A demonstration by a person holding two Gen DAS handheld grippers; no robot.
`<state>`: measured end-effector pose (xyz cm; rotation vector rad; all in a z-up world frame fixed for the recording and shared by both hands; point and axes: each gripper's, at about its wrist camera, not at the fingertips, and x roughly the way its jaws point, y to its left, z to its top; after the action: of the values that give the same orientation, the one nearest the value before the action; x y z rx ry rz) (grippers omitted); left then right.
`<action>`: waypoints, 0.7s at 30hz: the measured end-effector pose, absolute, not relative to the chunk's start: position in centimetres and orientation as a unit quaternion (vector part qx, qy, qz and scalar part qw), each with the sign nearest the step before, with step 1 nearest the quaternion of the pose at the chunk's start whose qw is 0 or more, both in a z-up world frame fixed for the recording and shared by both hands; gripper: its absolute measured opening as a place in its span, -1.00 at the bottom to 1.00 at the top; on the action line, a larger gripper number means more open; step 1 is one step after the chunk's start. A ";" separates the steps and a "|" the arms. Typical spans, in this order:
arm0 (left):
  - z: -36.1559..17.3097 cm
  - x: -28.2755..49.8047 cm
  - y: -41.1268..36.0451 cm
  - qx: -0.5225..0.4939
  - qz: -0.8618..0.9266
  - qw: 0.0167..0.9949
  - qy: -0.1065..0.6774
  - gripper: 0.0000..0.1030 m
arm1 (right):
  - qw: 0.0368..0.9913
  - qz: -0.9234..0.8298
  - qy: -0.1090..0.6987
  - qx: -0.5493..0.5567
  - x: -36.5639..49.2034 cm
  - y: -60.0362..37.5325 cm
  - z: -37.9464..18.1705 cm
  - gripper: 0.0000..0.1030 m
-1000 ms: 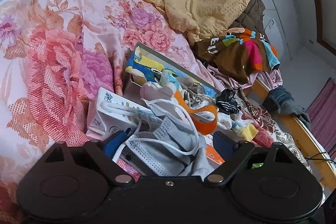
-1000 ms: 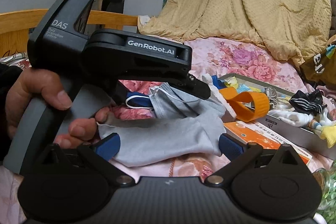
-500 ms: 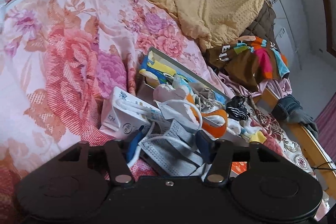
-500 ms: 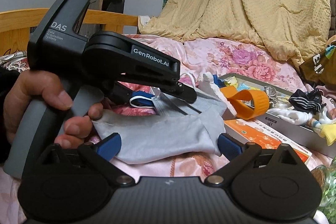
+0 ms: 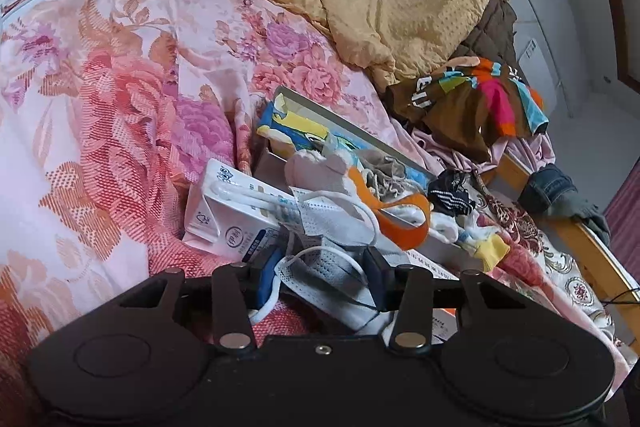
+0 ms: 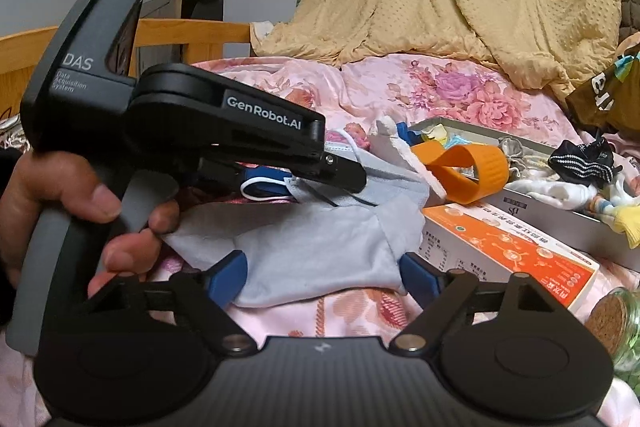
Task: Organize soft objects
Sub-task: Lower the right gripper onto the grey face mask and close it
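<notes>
Left gripper (image 5: 320, 273) has its jaws drawn in on a grey face mask (image 5: 324, 269), just in front of the milk carton (image 5: 230, 215). Right gripper (image 6: 324, 273) stands wide open, straddling a grey cloth (image 6: 308, 251) without gripping it. Judgement: lift the mask slowly; its ear loop (image 5: 360, 211) reaches toward the orange band (image 5: 404, 223) beyond the carton and could snag.

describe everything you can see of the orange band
The orange band is a wide, smooth loop that looks like rubber or silicone, with fine ribbing along part of its outside. It lies folded on itself, one end forming an open ring, and drapes over the near wall of the grey tray. White socks press against it, and a mask lies just in front. Neither gripper touches it.
</notes>
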<state>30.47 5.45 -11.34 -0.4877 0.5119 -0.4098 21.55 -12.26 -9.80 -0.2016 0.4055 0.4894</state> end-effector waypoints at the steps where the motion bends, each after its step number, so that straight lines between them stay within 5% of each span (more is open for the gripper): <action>1: -11.4 30.5 5.4 -0.237 -0.200 0.918 0.249 -0.12 | 0.943 0.242 0.204 -0.100 21.6 -12.2 -9.8 0.64; 12: -10.6 29.1 4.7 -0.204 -0.162 0.929 0.262 -0.40 | 0.938 0.248 0.220 -0.104 21.4 -11.9 -9.6 0.21; 21: -8.7 26.6 3.7 -0.173 -0.133 0.938 0.270 -0.60 | 0.939 0.227 0.237 -0.102 20.3 -12.3 -8.2 -0.38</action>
<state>26.61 3.66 -8.66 -0.3533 0.5522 -0.2711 20.27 -12.31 -8.16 -0.2081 0.4839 0.4633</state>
